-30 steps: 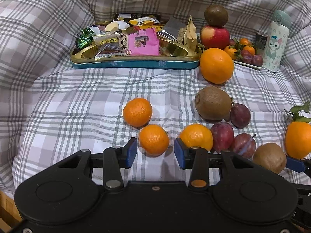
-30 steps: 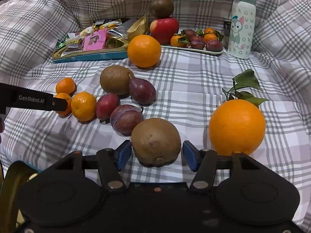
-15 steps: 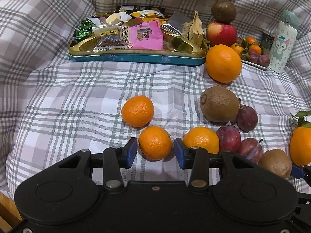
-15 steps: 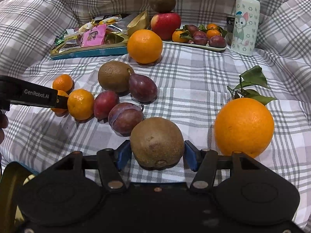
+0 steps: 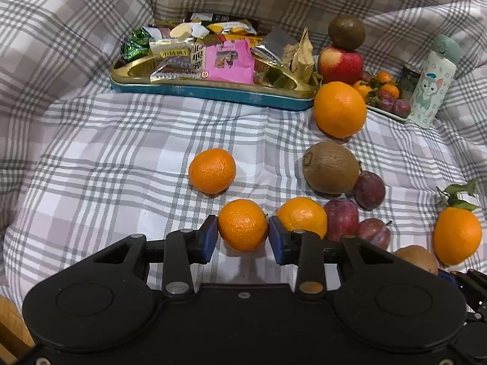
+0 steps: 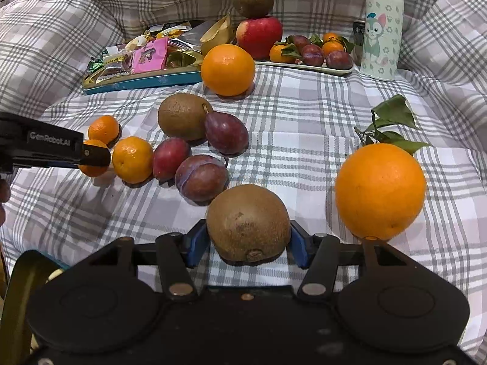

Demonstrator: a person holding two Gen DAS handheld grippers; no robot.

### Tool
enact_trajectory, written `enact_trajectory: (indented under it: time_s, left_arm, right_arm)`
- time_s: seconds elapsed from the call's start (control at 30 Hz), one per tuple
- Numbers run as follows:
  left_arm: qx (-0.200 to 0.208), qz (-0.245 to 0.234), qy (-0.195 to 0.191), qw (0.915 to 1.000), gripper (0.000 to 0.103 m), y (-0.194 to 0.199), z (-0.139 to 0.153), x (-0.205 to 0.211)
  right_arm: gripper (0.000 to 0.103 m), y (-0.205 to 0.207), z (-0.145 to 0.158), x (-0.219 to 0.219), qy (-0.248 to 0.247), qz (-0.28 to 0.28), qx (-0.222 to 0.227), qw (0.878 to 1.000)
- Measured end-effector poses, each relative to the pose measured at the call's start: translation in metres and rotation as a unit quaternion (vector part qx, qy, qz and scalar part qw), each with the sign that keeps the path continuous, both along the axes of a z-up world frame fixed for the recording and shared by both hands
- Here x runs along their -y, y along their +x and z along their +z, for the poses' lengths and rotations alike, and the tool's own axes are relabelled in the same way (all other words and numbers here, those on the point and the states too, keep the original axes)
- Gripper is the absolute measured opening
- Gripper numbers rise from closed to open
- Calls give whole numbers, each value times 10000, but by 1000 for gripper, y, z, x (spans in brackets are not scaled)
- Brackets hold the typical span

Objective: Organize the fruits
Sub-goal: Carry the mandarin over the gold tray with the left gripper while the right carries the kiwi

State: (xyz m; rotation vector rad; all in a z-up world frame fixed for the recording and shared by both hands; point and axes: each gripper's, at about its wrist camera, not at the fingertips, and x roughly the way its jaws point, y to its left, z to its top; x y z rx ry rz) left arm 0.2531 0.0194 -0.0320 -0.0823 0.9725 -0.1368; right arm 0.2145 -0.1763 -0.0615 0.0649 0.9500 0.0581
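A soft checked blanket (image 5: 91, 140) carries everything. On its near edge the right claw (image 6: 248, 243) is closing, its blue pads against a fuzzy brown kiwi (image 6: 248, 222). Left of it the left claw (image 5: 243, 237) is closing, pads touching a small dimpled tangerine (image 5: 243, 224).

A grey-and-white checked cloth (image 5: 91, 158) covers the soft support surface. Directly on it, ahead of the left tool, lie three mandarins (image 5: 212, 170), three plums (image 5: 369, 189), a kiwi (image 5: 331, 167) and a large orange (image 5: 340, 109); a snack tin (image 5: 213, 92), a fruit tray (image 6: 304, 67) and a bottle (image 6: 383, 27) stand farther off. A leafy orange (image 6: 380, 191) lies right of the right tool.
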Motion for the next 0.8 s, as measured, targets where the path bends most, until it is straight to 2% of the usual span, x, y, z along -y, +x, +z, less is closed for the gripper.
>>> enact_trajectory:
  time_s: [0.4, 0.8]
  left_arm:
    - [114, -251, 92, 9996, 45, -46, 18, 8]
    - [20, -281, 304, 9991, 45, -96, 14, 9]
  right_arm:
    - [58, -22, 11, 5, 116, -37, 43, 9999]
    - [58, -69, 23, 6, 289, 139, 6, 9995]
